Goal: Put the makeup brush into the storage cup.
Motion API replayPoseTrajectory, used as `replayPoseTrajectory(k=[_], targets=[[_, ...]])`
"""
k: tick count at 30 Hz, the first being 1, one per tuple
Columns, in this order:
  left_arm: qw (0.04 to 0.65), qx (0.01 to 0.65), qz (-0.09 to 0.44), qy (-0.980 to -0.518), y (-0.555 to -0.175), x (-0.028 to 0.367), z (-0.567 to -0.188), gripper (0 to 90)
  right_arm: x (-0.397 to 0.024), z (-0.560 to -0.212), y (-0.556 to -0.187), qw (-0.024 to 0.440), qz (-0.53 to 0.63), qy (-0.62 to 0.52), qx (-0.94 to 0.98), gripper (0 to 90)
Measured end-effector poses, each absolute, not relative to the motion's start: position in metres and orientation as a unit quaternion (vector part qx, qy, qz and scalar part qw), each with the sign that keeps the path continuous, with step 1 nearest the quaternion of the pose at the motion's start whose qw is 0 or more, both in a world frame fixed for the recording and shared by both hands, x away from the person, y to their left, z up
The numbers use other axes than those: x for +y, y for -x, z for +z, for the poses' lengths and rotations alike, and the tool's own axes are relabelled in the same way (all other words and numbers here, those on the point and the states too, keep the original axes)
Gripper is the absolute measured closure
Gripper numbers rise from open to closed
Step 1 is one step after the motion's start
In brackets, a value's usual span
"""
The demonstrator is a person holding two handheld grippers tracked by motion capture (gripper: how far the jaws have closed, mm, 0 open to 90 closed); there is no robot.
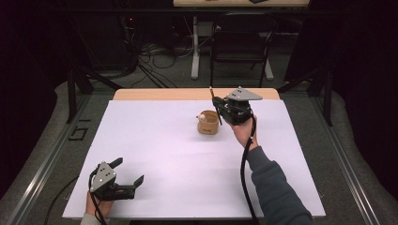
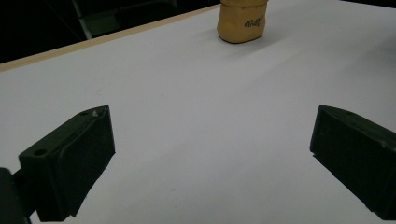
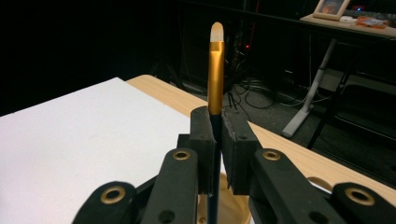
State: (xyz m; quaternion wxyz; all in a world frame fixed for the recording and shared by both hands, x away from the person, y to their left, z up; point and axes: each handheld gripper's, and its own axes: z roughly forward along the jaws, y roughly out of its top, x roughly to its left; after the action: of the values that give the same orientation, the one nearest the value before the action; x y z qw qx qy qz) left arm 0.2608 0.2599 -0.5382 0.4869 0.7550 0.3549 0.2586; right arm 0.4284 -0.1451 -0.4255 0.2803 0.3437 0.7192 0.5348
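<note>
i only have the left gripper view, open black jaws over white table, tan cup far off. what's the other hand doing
Observer: The right gripper is shut on a thin brush with a gold ferrule and pale tip.
Operator: where is it relative to the cup
Observer: In the high view it sits just right of the tan wooden cup, with the brush handle slanting down toward the cup.
Operator: anything in the cup
Observer: A small pale rounded thing shows at its left rim; I can't tell what it is.
Operator: and my gripper
Observer: The left gripper is open and holds nothing, at the near left corner of the white table sheet.
</note>
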Motion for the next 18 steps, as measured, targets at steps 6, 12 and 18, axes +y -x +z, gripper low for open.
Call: replayPoseTrajectory(k=[6,12,18], targets=[[0.488,0.355,0.258,-0.755,-0.261,0.26,-0.538,0.0,-0.143,-0.423,-0.437,0.291,0.53,-0.346,0.718,84.0],[0.488,0.354,0.259,-0.755,-0.26,0.26,-0.538,0.0,-0.141,-0.423,-0.448,0.294,0.525,-0.358,0.714,84.0],[0.489,0.355,0.26,-0.753,-0.26,0.26,-0.538,0.0,-0.137,-0.426,-0.458,0.297,0.523,-0.364,0.711,84.0]])
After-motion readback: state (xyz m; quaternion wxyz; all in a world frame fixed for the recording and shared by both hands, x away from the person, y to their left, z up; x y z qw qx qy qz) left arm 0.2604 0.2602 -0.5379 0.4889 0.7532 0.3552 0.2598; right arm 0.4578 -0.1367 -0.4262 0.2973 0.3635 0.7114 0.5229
